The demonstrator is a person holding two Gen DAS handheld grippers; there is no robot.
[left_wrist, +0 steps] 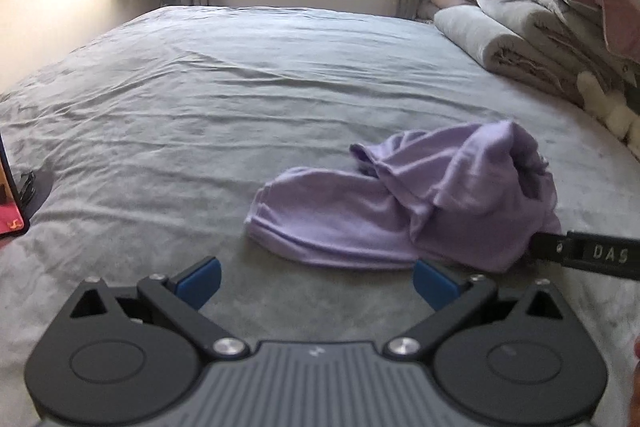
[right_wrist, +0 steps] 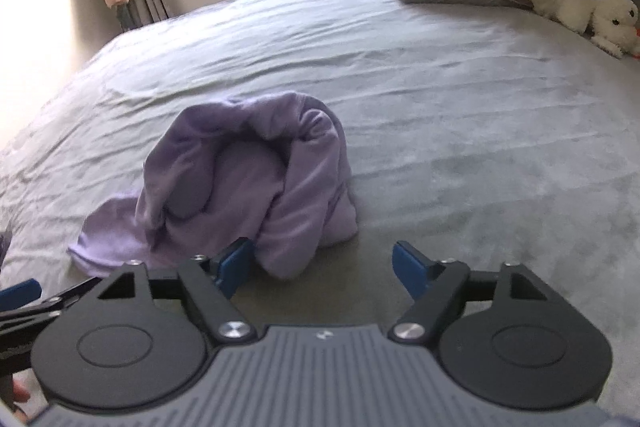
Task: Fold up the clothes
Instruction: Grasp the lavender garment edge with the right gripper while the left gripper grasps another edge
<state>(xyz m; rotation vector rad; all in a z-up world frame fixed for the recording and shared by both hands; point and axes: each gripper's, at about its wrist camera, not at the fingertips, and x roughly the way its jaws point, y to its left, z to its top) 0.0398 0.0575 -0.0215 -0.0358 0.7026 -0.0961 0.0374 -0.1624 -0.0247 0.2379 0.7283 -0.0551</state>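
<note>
Garment: crumpled lilac cotton top (right_wrist: pixel 248 183) on grey bed (right_wrist: pixel 460 131), long axis left-right. I hold both tongs spread, empty; right tongs (right_wrist: pixel 322 269) nearer, left tongs (left_wrist: pixel 318 283) short.

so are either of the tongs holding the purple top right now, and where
Nothing is held. The left tongs and right tongs are both open, and the purple top lies crumpled on the bed.
</note>
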